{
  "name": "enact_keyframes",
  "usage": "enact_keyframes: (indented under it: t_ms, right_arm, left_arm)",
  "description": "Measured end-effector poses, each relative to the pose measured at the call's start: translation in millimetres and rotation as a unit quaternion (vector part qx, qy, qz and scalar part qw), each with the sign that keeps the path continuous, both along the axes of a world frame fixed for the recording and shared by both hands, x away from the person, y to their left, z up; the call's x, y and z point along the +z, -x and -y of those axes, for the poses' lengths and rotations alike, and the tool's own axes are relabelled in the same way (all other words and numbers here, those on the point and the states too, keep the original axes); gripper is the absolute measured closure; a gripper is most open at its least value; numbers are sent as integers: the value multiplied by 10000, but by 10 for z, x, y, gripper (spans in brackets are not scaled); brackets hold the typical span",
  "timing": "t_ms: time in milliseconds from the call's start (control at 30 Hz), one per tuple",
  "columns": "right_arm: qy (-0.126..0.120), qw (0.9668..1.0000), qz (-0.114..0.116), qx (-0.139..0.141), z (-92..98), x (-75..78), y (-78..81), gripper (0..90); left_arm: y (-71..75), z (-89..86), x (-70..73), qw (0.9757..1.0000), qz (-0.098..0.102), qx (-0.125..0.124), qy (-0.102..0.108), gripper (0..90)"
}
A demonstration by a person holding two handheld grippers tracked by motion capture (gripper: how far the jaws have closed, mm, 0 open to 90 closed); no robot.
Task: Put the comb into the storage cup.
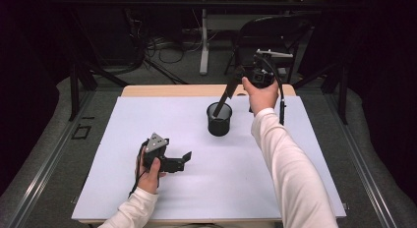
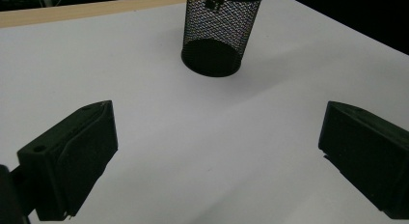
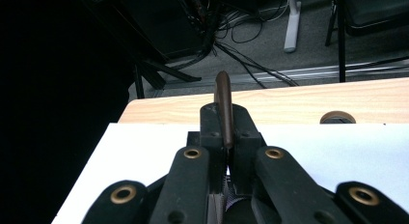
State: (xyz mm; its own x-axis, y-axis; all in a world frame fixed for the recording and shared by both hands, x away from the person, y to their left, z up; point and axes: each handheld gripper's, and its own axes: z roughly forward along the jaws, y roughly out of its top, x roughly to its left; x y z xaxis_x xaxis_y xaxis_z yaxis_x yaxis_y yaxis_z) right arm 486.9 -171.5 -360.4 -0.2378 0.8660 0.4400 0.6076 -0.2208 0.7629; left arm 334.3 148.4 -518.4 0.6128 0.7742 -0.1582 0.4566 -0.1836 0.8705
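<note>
A black mesh cup [image 1: 219, 121] stands upright on the white mat [image 1: 147, 188], toward the far middle. Above and to the right of it, my right gripper [image 1: 242, 73] is shut on the upper end of a slim dark brown stick [image 1: 226, 95]. The stick slants down and to the left, and its lower end dips inside the cup's rim. In the right gripper view the stick [image 3: 224, 96] pokes out past the closed jaws of that gripper [image 3: 225, 123]. My left gripper [image 1: 183, 160] rests on the mat nearer the person, jaws wide apart with nothing between them. It [image 2: 217, 151] faces the cup [image 2: 217, 35].
The mat covers a wooden table whose bare far strip [image 3: 313, 101] has a round cable hole [image 3: 337, 118]. Beyond the table are a black chair [image 1: 275, 36], a white table leg [image 1: 203, 46] and loose cables on the floor [image 1: 162, 46].
</note>
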Motion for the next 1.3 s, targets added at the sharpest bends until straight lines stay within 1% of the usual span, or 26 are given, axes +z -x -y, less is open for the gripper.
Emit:
enact_keyframes:
  t_ms: [467, 900, 1300]
  right_arm:
    - [83, 9999, -95, -40, -23, -198, -32, 869]
    - [192, 9997, -169, -18, -87, -337, -52, 870]
    - [191, 9995, -244, 2, -142, -450, -68, 869]
  left_arm:
    - [0, 4, -1, 10000, 5, 2, 5, 3]
    - [-1, 3, -3, 10000, -5, -10, -10, 3]
    - [-3, 5, -4, 10000, -7, -9, -25, 3]
